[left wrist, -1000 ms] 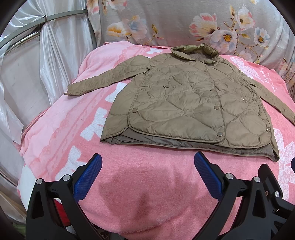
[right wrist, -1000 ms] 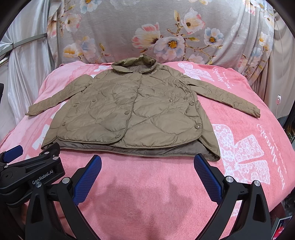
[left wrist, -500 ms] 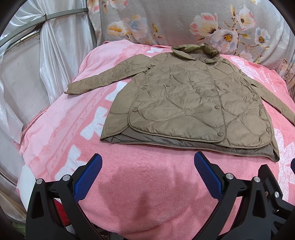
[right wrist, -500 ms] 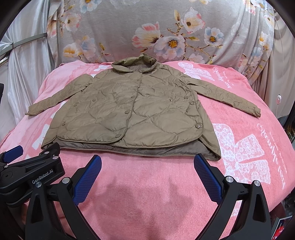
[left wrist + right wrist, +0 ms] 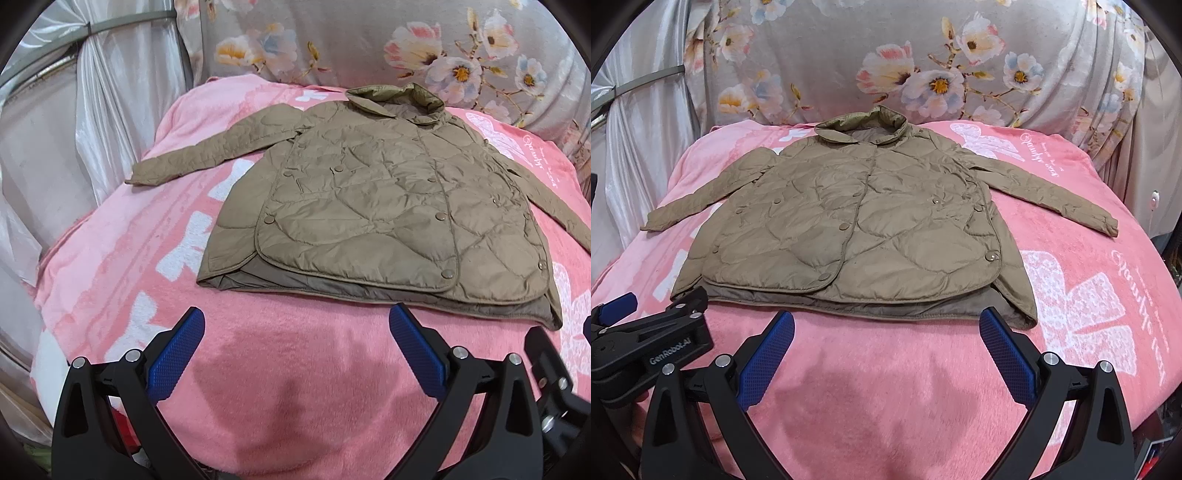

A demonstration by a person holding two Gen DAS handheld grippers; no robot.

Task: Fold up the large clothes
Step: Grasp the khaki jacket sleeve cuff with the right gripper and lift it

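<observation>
Both our grippers, left gripper (image 5: 293, 345) and right gripper (image 5: 886, 345), hang wide open and empty near the pink fleece blanket's (image 5: 886, 398) front edge; we should pinch the olive quilted jacket's (image 5: 849, 229) sleeve cuffs first.

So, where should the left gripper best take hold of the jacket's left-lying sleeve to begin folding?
Probably at the cuff of the sleeve. It lies flat, stretched out from the jacket on the pink blanket. The open left gripper could approach from the outer side.

White lettering "GenRobot.AI" stands on the black plastic body of the left tongs (image 5: 653, 352), seen in the right wrist view. The fluffy pink blanket (image 5: 886, 387) carries white cursive script (upper right and right edge, in both views), too stylised to read.
</observation>
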